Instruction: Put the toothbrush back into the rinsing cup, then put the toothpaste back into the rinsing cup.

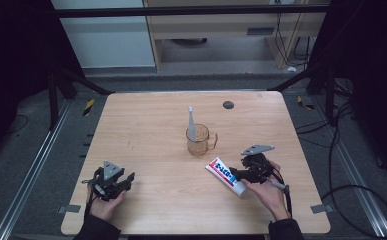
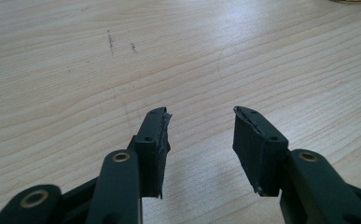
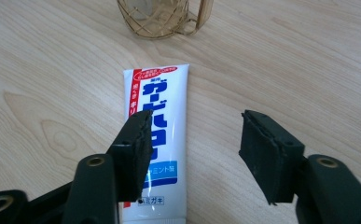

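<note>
My right tongs (image 3: 194, 154) stood open over the tube (image 3: 157, 140), which lay flat under their left jaw, short of the mug (image 3: 162, 16). Light, soft, probably slick: I'd pinch mid-body. My left tongs (image 2: 201, 140) gaped empty.

Between the black right gripper's (image 3: 194, 149) jaws lay a white toothpaste tube (image 3: 157, 140) with blue lettering and a red stripe; beyond it stood a clear amber mug (image 3: 164, 18) on pale woodgrain.
</note>
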Action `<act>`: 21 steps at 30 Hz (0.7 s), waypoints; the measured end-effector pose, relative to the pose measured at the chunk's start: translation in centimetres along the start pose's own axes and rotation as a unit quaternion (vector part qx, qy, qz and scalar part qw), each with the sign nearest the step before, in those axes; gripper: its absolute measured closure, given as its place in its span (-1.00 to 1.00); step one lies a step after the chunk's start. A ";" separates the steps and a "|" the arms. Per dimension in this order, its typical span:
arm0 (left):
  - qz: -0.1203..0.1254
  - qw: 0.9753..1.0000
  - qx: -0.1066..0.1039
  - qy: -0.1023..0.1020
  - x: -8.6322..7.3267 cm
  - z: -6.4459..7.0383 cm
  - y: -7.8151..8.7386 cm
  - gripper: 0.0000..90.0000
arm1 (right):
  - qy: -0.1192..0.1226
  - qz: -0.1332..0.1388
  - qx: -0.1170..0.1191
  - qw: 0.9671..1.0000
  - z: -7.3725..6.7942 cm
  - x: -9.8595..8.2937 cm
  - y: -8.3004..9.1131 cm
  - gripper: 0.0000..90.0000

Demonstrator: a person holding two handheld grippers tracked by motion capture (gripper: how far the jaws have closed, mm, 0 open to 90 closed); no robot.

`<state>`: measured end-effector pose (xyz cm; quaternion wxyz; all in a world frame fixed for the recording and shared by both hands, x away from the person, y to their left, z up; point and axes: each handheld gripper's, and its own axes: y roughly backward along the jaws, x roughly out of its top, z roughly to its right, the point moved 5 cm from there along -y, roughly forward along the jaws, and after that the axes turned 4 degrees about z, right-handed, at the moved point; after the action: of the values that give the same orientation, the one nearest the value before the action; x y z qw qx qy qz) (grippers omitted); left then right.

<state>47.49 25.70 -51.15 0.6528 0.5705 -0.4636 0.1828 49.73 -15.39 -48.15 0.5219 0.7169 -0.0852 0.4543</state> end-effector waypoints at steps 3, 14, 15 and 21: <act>-0.002 1.000 0.000 -0.002 0.0 0.1 -0.1 0.20 | 0.006 -0.011 -0.004 1.000 -0.2 -0.1 -0.1 -0.19; -0.005 1.000 -0.001 -0.006 0.0 0.2 -0.2 0.19 | 0.013 -0.037 0.000 0.999 -1.0 0.0 -0.7 -0.32; -0.005 1.000 -0.001 -0.008 0.0 0.2 -0.2 0.19 | 0.012 -0.038 0.001 0.999 -1.1 0.0 -0.7 -0.33; -0.005 1.000 -0.002 -0.010 0.1 0.2 -0.3 0.19 | 0.023 -0.043 0.000 0.999 -1.3 0.2 -0.9 -0.33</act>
<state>47.65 25.42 -51.28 0.6503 0.5736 -0.4670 0.1729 49.67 -13.80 -48.55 0.5424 0.7097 -0.0423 0.4476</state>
